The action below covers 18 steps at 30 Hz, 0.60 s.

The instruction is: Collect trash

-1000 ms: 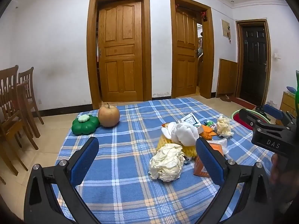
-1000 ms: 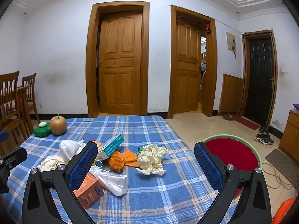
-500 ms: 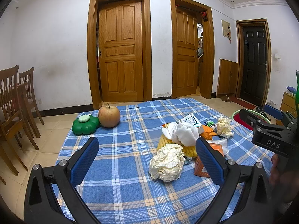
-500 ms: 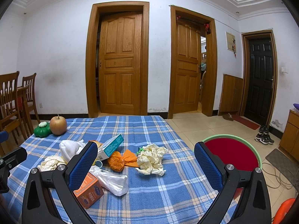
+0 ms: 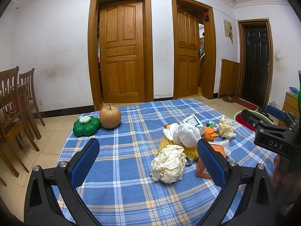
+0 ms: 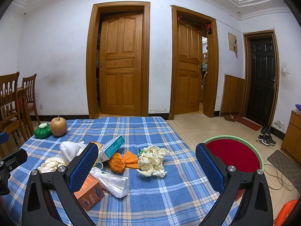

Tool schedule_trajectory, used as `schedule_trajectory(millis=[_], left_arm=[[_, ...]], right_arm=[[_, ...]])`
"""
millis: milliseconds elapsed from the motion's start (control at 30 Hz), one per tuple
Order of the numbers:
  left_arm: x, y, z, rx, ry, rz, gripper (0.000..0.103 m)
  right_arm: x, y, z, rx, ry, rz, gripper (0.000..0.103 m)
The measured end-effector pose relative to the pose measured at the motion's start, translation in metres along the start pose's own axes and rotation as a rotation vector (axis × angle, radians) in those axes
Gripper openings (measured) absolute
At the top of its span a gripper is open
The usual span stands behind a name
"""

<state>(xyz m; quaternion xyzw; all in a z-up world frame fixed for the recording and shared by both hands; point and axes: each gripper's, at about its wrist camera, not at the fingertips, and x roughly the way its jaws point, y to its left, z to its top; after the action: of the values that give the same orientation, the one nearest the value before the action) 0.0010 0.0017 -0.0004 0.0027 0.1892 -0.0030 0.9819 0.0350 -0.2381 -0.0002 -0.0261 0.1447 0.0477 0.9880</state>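
The trash lies heaped toward the right edge of the desk (image 6: 150,197), which wears a blue plaid cloth. Nearest my left gripper (image 5: 148,162) is a crumpled cream paper ball (image 5: 168,163), shapeless, with no long axis I can name. Behind it a white cloth (image 5: 185,134) sits atop something yellow and knitted (image 5: 190,151), mostly covered. A teal-and-white carton (image 6: 112,147) leans on the heap, its long axis slanting up toward the far right corner. An orange box (image 6: 91,192) lies at the near edge, partly hidden behind my right gripper's (image 6: 146,167) left finger, with a clear plastic bag (image 6: 112,183) touching it. An orange twisted wrapper (image 6: 122,161) lies just beside a second crumpled paper wad (image 6: 152,160); a small green item behind that wad is too hidden to identify. Both my jaws stand wide apart, holding nothing, above the near edge. At the far left corner an apple (image 5: 110,117) stands upright, stem up, touching a green flower-shaped container (image 5: 86,127). A red basin with a green rim (image 6: 233,154) sits on the floor beyond the right edge, its near part cut off by my right finger.
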Motion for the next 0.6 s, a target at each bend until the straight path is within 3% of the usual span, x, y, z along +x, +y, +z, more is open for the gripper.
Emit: schedule_trajectory(millis=[600], left_arm=[[0.0007,-0.0004,0.0004,0.000,0.000,0.000,0.102]], right_arm=[[0.0001,-0.0002,-0.0001,0.001,0.000,0.000,0.103]])
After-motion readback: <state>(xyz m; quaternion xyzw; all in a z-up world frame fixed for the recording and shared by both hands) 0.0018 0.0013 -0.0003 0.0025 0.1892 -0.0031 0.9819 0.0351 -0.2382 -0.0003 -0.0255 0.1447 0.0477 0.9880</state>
